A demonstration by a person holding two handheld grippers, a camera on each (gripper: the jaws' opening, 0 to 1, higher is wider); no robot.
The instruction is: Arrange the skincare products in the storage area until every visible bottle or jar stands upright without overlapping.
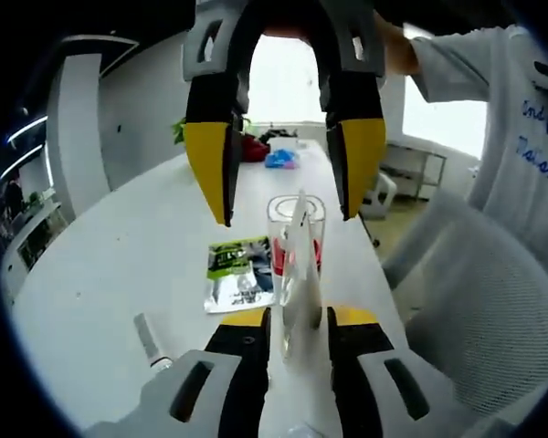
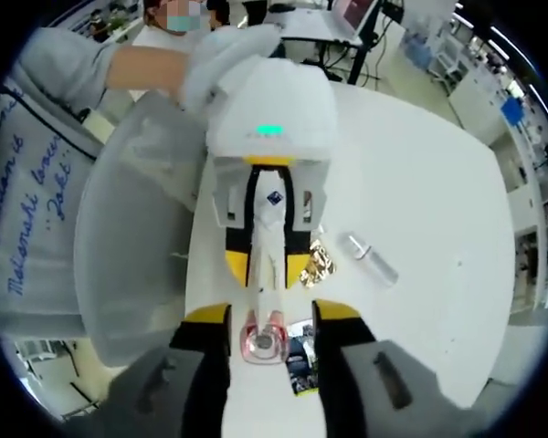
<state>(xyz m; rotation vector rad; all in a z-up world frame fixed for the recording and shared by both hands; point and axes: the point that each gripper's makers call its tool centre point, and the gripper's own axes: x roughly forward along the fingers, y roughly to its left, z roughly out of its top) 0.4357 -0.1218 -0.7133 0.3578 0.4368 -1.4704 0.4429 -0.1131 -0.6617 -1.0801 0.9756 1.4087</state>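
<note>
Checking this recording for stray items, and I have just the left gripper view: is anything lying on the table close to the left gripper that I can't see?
Observer: Yes. In the right gripper view a crumpled gold foil sachet lies on the table right beside the left gripper, which is shut on a white tube.
Operator: And the small bottle at my edge?
Observer: The small clear bottle shows whole there, lying on its side, apart from the foil.
Operator: Is the right gripper on the cup?
Observer: No. Seen from above, the right gripper is open, its jaws flanking the clear cup without touching it.
</note>
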